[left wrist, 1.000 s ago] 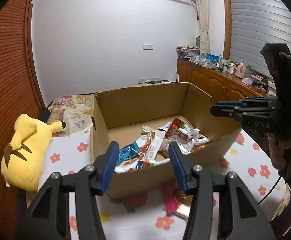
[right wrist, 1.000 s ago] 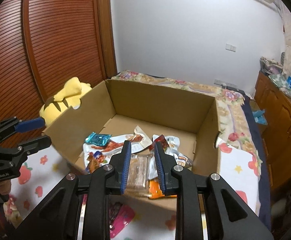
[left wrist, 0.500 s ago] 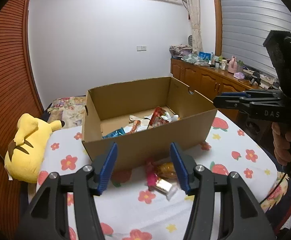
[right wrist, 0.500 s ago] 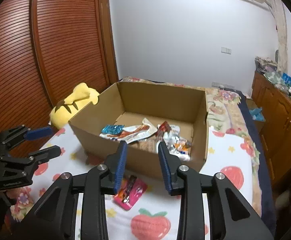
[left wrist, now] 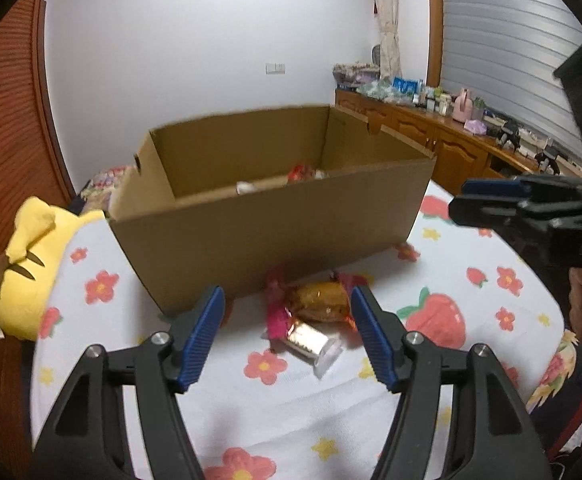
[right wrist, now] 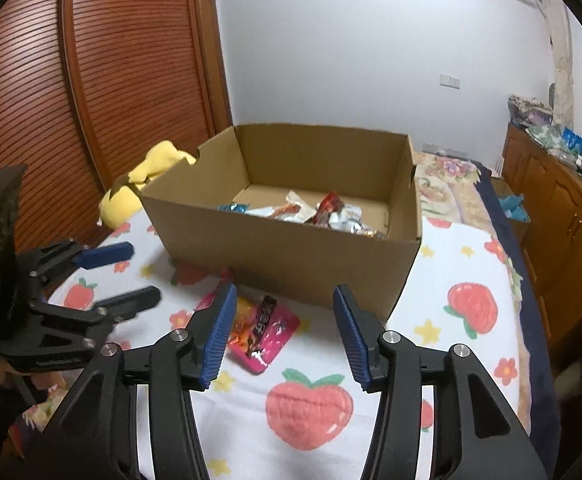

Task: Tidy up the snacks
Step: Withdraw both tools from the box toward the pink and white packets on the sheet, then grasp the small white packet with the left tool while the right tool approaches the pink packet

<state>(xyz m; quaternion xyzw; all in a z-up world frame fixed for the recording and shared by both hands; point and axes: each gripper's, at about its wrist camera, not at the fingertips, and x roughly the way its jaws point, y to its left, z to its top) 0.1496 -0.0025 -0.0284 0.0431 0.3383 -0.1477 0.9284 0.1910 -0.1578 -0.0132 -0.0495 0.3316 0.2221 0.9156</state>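
Snacks lie on the flowered bed cover just in front of the cardboard box (left wrist: 275,236): an orange-brown packet (left wrist: 323,302) and a pink wrapper (right wrist: 265,330). The left tool (left wrist: 287,336), jaws just widened and empty, is nearer the orange packet; the right tool (right wrist: 283,338), likewise spread and empty, frames the pink wrapper. Bare cover lies on the side away from the box.

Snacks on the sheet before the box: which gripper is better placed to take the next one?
Probably left: the left gripper is open, with the orange snack framed between its fingers.
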